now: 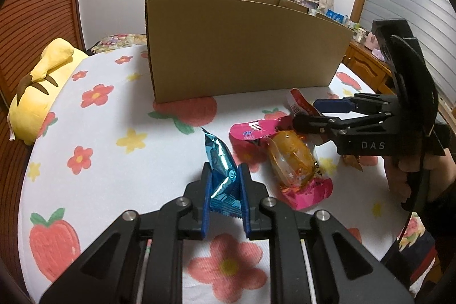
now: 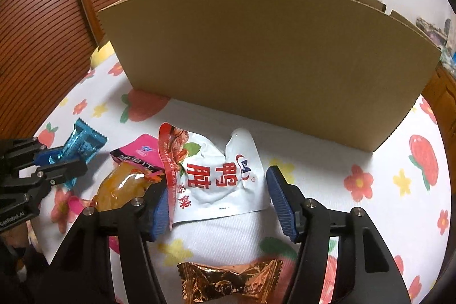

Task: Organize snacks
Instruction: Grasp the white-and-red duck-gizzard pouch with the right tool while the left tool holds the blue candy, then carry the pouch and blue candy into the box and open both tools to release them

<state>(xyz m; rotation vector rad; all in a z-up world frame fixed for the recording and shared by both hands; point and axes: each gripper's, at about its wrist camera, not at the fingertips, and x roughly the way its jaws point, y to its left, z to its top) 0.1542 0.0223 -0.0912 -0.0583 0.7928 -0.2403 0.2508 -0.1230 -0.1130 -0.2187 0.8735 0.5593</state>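
Observation:
My left gripper [image 1: 224,181] is shut on a shiny blue snack packet [image 1: 221,161], held just above the cloth; it also shows in the right wrist view [image 2: 82,143]. My right gripper [image 2: 219,190] is open around a white and red snack pouch [image 2: 222,175], its jaws on either side and not closed. In the left wrist view the right gripper [image 1: 309,111] reaches in from the right. A pink packet with an orange jelly snack [image 1: 290,158] lies between the grippers. A copper foil candy [image 2: 230,279] lies under the right gripper. The cardboard box [image 1: 242,47] stands open behind.
A flower and strawberry patterned cloth [image 1: 114,133] covers the table. A yellow plush toy [image 1: 42,87] lies at the left edge. A wooden slatted wall [image 2: 42,33] is at the left, and a wooden cabinet with clutter [image 1: 362,47] at the back right.

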